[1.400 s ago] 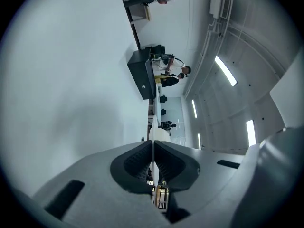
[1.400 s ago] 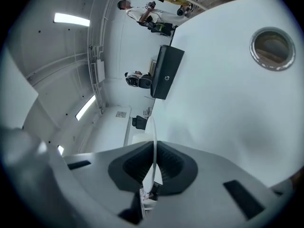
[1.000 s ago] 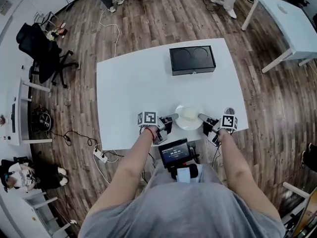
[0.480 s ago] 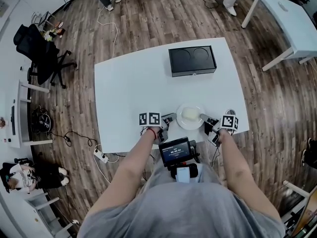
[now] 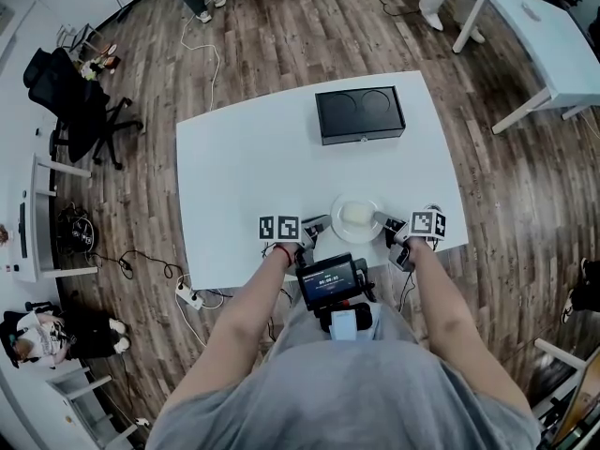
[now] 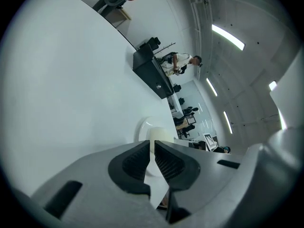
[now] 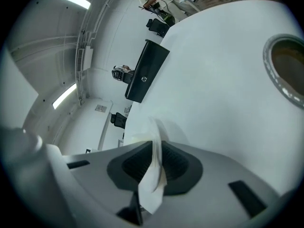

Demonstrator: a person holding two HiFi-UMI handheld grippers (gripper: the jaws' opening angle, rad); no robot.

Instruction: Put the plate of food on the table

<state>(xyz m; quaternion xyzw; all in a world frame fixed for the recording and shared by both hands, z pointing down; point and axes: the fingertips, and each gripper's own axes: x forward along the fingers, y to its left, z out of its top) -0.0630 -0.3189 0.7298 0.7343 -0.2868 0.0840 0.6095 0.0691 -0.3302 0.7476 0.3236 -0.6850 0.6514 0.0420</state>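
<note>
A white plate (image 5: 356, 237) carrying a pale block of food (image 5: 355, 213) is over the front part of the white table (image 5: 253, 157), held between both grippers. My left gripper (image 5: 323, 221) is shut on the plate's left rim; in the left gripper view the plate (image 6: 144, 126) and food (image 6: 160, 135) show just beyond the clamped jaws. My right gripper (image 5: 381, 219) is shut on the right rim, and in the right gripper view the plate (image 7: 155, 148) appears edge-on between the pads. Whether the plate touches the table I cannot tell.
A black box (image 5: 360, 113) with two round hollows lies at the table's far side, also visible as the box (image 6: 152, 72) and the box (image 7: 145, 70). A round metal-rimmed object (image 7: 285, 72) sits at the front right. A small screen device (image 5: 326, 282) hangs at my chest.
The plate and both grippers have edged slightly farther over the table. Both grips are unchanged.
</note>
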